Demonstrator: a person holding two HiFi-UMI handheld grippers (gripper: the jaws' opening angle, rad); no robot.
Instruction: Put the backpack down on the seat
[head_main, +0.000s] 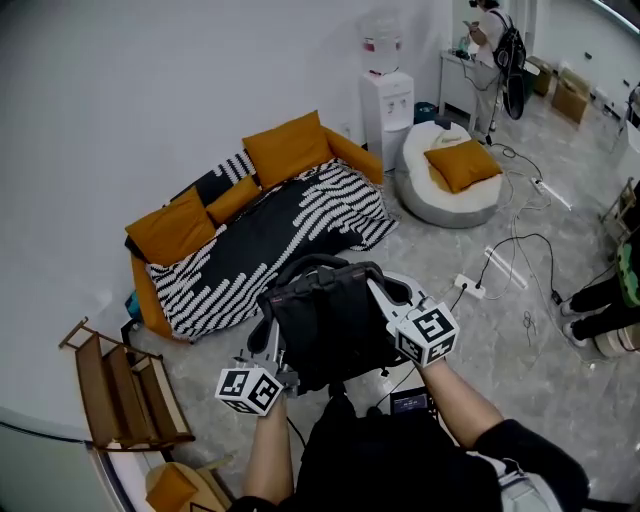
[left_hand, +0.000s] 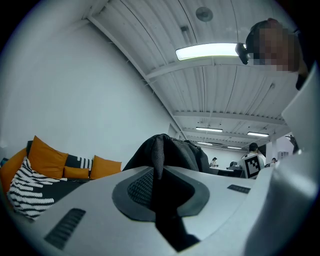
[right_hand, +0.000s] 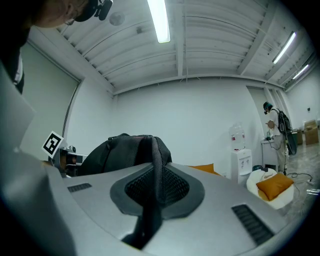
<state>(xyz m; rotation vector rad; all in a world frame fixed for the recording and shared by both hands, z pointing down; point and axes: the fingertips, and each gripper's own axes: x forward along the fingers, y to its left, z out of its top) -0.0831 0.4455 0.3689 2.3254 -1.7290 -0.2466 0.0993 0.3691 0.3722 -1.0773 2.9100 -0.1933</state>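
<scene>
A black backpack hangs in the air between my two grippers, just in front of the sofa. The left gripper is shut on one dark strap. The right gripper is shut on another mesh strap. In both gripper views the strap runs down between the grey jaws, with the bag's bulk behind it. The sofa seat is covered by a black-and-white striped blanket, with orange cushions along its back. The seat lies beyond and left of the backpack.
A wooden rack stands at the near left. A water dispenser and a white beanbag with an orange cushion are to the right of the sofa. Cables and a power strip cross the floor. A person stands far back.
</scene>
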